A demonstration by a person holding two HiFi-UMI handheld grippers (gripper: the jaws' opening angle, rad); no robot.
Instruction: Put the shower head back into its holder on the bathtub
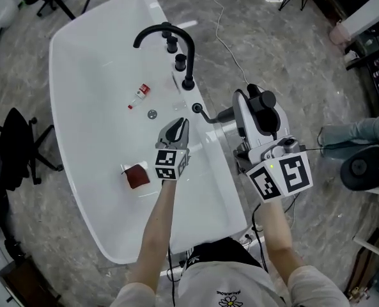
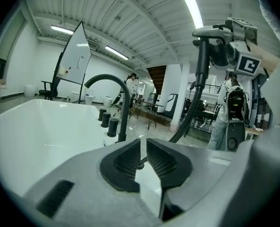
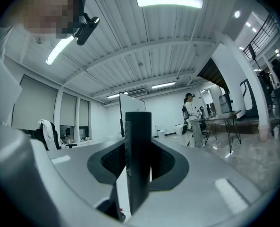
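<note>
The right gripper (image 3: 138, 162) is clamped on the black shower head (image 3: 138, 126). It is held off the tub's (image 1: 215, 190) outer side, apart from the holder (image 1: 197, 109) on the rim. Its own view shows only a dark upright bar, with the lower end cut off. From above, the gripper body covers most of it, and the hose (image 1: 220, 115) runs under it. The left gripper (image 1: 178, 125) hangs over the rim near the holder. Its jaws are a slit apart and grip nothing. The holder shows dimly through the gap; whether they touch it is unclear.
</note>
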